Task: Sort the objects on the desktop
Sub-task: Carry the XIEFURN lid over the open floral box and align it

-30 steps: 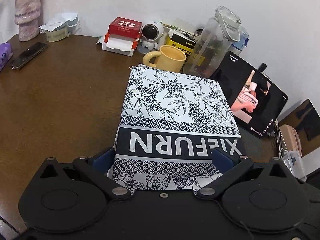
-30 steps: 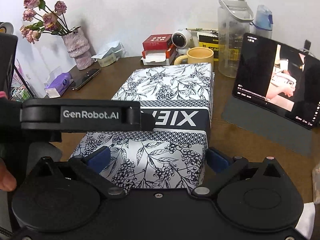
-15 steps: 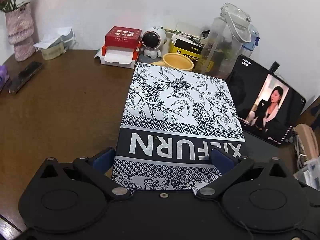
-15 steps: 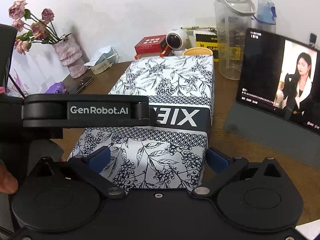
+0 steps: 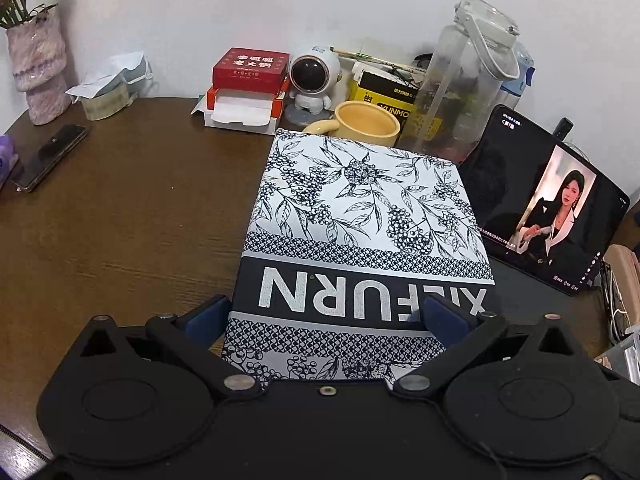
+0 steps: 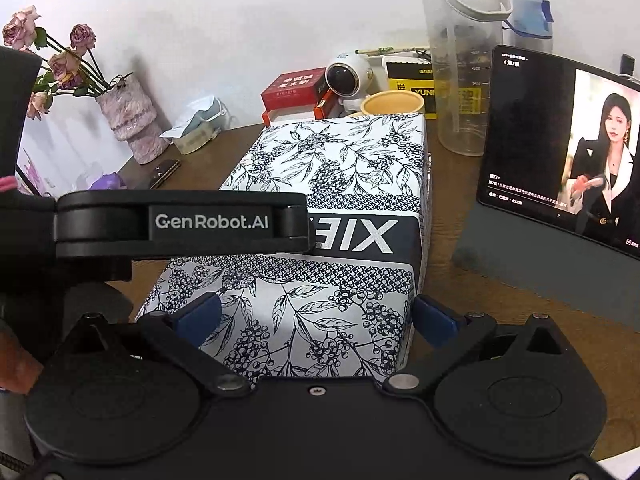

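Observation:
A long box (image 5: 360,220) printed with dark blue leaves and berries and a band reading XIEFURN lies lengthwise ahead of both cameras over the brown table (image 5: 120,220). My left gripper (image 5: 326,316) is shut on the box's near end, one blue pad on each side wall. My right gripper (image 6: 316,316) clamps the same box (image 6: 340,184) from its own end in the same way. The left gripper's black body crosses the left of the right wrist view. Whether the box's underside touches the table is hidden.
Beyond the box stand a yellow mug (image 5: 366,122), a clear water jug (image 5: 464,92), a small astronaut figure (image 5: 314,76), red boxes (image 5: 250,66) and a yellow-black carton (image 5: 386,88). A tablet (image 5: 548,204) plays video at right. A phone (image 5: 48,156) and vase (image 5: 36,68) sit at left.
Both grippers have carried the box forward toward the back of the table. The mug, jug and tablet now stand closer, and the box partly hides the mug.

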`<control>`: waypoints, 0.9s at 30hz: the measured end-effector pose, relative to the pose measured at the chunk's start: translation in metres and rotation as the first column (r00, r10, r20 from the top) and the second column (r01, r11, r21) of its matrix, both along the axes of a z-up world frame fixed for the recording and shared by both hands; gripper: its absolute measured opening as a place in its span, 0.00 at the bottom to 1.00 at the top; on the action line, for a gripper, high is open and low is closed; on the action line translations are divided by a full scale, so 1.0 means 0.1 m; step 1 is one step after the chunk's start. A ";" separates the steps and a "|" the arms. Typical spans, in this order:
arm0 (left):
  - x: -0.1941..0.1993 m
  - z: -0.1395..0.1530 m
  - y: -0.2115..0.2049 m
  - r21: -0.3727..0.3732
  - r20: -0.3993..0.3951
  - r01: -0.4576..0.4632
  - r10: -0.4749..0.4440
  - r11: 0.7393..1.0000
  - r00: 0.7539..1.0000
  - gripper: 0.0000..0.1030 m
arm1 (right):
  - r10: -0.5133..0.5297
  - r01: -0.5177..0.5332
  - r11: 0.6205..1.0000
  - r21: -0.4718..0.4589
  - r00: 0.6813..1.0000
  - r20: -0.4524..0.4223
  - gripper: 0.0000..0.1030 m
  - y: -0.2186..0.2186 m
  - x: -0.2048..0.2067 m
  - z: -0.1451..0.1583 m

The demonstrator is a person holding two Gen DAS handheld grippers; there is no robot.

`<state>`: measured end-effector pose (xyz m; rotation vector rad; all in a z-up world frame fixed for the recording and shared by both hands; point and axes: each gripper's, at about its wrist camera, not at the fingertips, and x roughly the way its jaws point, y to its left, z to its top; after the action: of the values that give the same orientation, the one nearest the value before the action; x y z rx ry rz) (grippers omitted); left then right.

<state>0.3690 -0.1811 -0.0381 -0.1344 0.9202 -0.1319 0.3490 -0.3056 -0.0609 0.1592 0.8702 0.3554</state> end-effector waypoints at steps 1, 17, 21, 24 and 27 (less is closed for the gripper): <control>0.01 0.00 0.01 0.000 -0.003 0.001 -0.001 1.000 1.000 1.00 | 0.000 0.000 1.000 -0.001 1.000 -0.001 1.00 0.01 0.00 0.00; 0.07 0.03 -0.04 0.042 0.006 0.072 -0.072 0.997 0.997 1.00 | -0.052 0.052 0.999 0.009 0.998 0.026 0.96 0.04 -0.10 0.04; 0.07 0.03 -0.01 0.034 -0.007 0.080 -0.080 0.996 0.997 1.00 | -0.046 0.046 0.999 -0.011 0.998 0.032 0.96 0.06 -0.13 0.07; 0.09 0.01 0.01 0.029 -0.032 0.078 -0.078 0.996 0.996 0.99 | -0.035 0.036 0.999 -0.025 0.999 0.036 0.96 0.08 -0.12 0.06; 0.10 -0.05 -0.04 0.058 -0.066 0.120 -0.116 0.991 0.991 0.99 | -0.043 0.043 0.999 -0.023 0.999 0.012 0.93 0.03 -0.06 0.04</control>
<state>0.3791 -0.1848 -0.0435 -0.0267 0.9939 -0.2099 0.3427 -0.3022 -0.0566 0.1539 0.8586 0.3056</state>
